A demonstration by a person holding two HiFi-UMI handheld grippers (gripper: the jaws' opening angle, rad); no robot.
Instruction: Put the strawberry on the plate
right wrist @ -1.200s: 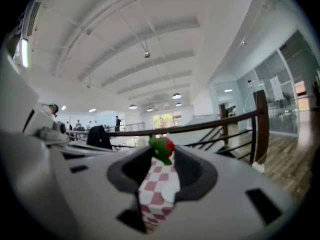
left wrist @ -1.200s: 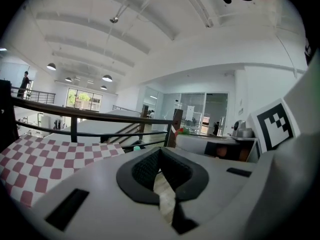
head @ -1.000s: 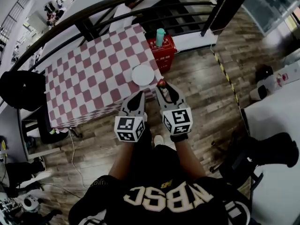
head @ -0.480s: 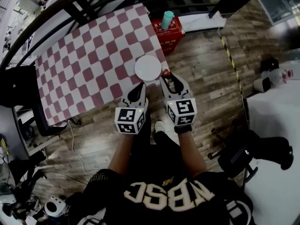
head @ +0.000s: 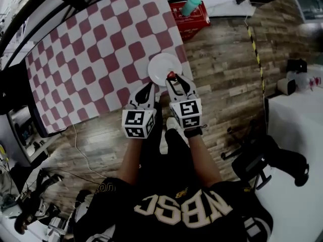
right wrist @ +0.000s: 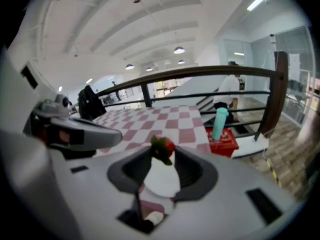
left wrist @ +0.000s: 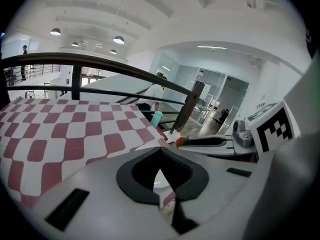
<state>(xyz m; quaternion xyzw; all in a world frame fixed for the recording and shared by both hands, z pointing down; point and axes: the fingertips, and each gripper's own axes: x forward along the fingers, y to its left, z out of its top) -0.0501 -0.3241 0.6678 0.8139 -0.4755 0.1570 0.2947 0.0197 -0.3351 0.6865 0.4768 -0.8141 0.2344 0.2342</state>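
The white plate (head: 162, 65) lies at the near edge of the red-and-white checked table (head: 96, 49). My right gripper (head: 173, 79) is shut on the red strawberry (head: 172, 75) and holds it over the plate's near rim. In the right gripper view the strawberry (right wrist: 163, 148) sits pinched between the jaw tips, green leaves showing, with the plate (right wrist: 161, 180) below it. My left gripper (head: 147, 89) hangs just left of it at the table's edge, its jaws shut with nothing in them. The left gripper view shows the strawberry (left wrist: 180, 142) at the tip of the other gripper.
A red crate (head: 196, 20) with a teal bottle (head: 192, 5) stands on the wooden floor beyond the table's right end. A dark railing (right wrist: 210, 73) runs behind the table. A white table (head: 298, 135) and a black chair (head: 270, 163) are to the right.
The right gripper has carried the strawberry from beside the table's edge to above the plate's near rim. The left gripper has kept alongside it.
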